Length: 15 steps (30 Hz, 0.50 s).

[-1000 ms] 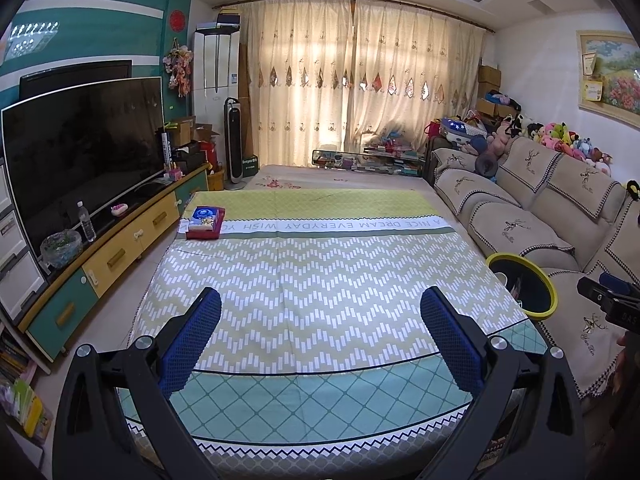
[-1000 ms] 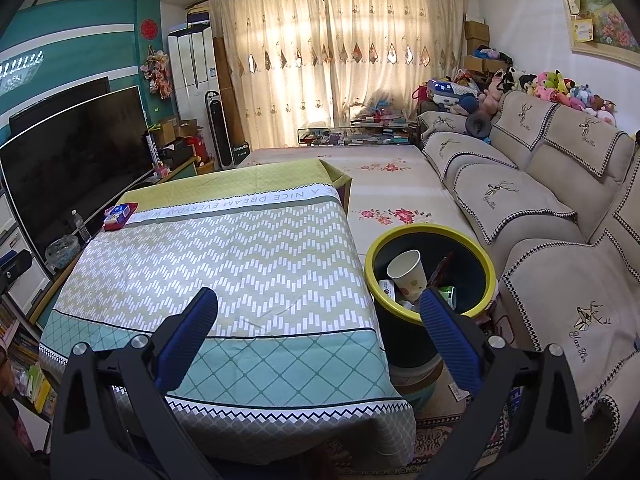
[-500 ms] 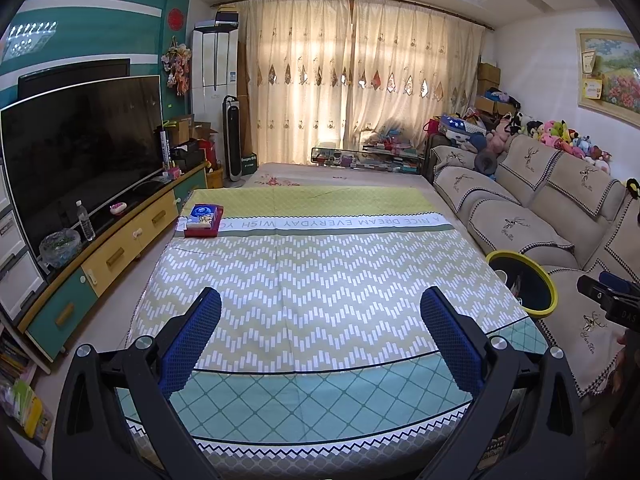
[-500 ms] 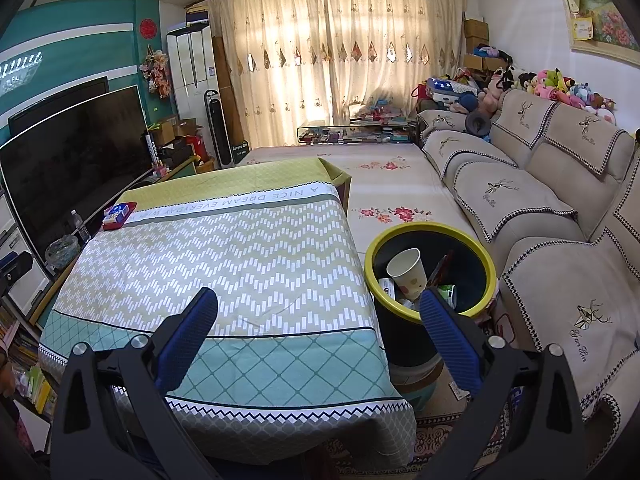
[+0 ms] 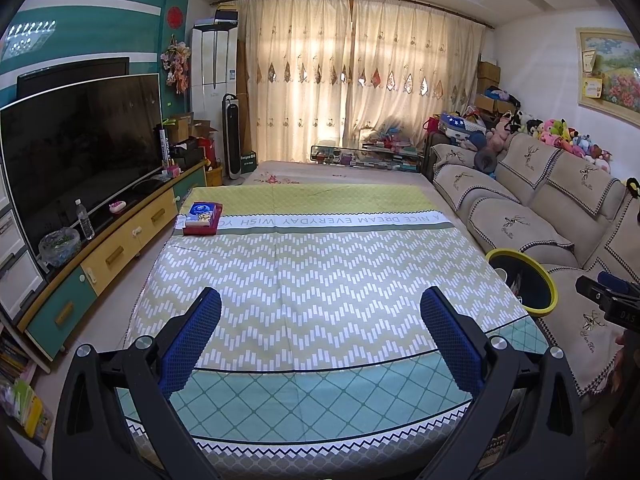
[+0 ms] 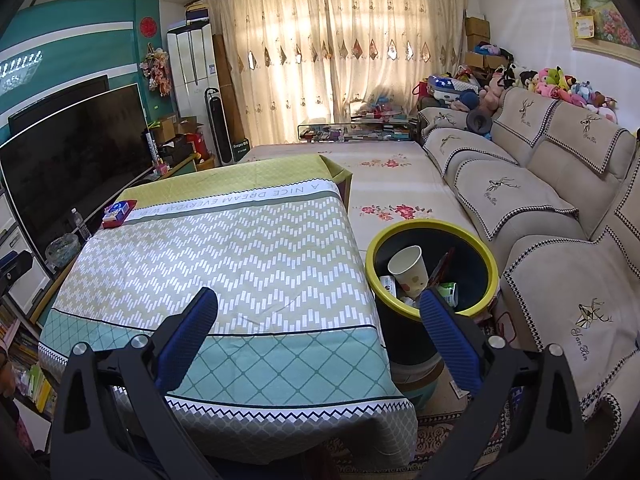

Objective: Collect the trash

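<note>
1. Blue-padded fingers of your left gripper (image 5: 320, 328) stand wide apart with nothing between them, low in the left wrist view over the near edge of the tablecloth (image 5: 320, 280).
2. Your right gripper (image 6: 318, 328) is likewise spread and empty, low in its own frame.
3. Collected trash lies in the yellow-rimmed bin (image 6: 494, 268), right of centre in the right wrist view, just beside the table's right edge; a paper cup (image 6: 408, 270) leans inside it among wrappers.
4. Cloth across the middle of both frames shows no loose litter.
5. One item remains on the table: a red and blue packet (image 5: 202, 218) at centre left of the left wrist view, at the far left corner. Whether it counts as trash cannot be told.
6. Should you go for it, it lies ahead and left of both grippers, long axis running roughly away from you. Your left gripper is judged nearer; the bin sits by your right one.
</note>
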Each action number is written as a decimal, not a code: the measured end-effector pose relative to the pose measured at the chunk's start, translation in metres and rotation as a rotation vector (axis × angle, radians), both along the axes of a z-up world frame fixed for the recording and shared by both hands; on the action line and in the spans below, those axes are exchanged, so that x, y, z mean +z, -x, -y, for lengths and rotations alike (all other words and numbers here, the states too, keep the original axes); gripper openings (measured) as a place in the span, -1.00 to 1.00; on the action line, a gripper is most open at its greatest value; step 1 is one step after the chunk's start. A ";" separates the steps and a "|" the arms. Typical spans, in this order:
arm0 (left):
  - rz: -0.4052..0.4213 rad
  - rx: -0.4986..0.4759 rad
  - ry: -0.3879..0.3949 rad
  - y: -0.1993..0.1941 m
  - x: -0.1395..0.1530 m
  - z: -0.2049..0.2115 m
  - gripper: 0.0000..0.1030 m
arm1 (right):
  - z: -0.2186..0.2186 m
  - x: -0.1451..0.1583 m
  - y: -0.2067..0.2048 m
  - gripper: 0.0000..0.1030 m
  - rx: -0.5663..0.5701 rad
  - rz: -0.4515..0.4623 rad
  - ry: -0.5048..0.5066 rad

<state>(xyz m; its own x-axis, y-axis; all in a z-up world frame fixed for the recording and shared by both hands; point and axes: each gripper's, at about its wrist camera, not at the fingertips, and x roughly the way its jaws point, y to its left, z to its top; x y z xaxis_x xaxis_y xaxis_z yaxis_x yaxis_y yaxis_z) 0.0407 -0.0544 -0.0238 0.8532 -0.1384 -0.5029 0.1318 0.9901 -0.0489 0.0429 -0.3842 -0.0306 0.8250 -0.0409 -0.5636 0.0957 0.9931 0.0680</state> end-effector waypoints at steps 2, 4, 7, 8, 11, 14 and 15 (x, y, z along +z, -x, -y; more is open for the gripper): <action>-0.001 0.000 0.000 0.000 -0.001 0.000 0.91 | 0.000 0.000 0.000 0.87 0.000 -0.001 0.000; -0.001 -0.001 0.001 0.000 0.000 0.000 0.91 | 0.000 0.000 0.000 0.87 0.000 -0.001 0.000; -0.001 0.000 0.000 0.000 -0.001 0.000 0.91 | -0.001 -0.001 0.000 0.87 0.000 -0.003 0.000; -0.001 0.000 0.000 0.000 -0.001 0.000 0.91 | -0.001 -0.001 0.000 0.87 0.000 -0.003 -0.001; -0.002 0.000 -0.001 0.000 -0.002 0.000 0.91 | 0.000 -0.001 -0.001 0.87 0.000 -0.002 0.000; -0.002 0.000 -0.001 0.000 -0.001 0.000 0.91 | 0.000 0.000 -0.001 0.87 0.000 -0.002 -0.001; -0.002 0.001 -0.001 0.000 -0.002 0.000 0.91 | 0.000 0.000 -0.001 0.87 0.000 -0.003 -0.001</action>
<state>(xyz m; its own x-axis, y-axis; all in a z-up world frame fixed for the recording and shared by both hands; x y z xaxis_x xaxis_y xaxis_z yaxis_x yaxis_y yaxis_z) 0.0409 -0.0546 -0.0256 0.8524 -0.1369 -0.5047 0.1308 0.9903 -0.0477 0.0440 -0.3842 -0.0310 0.8233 -0.0406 -0.5661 0.0963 0.9930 0.0688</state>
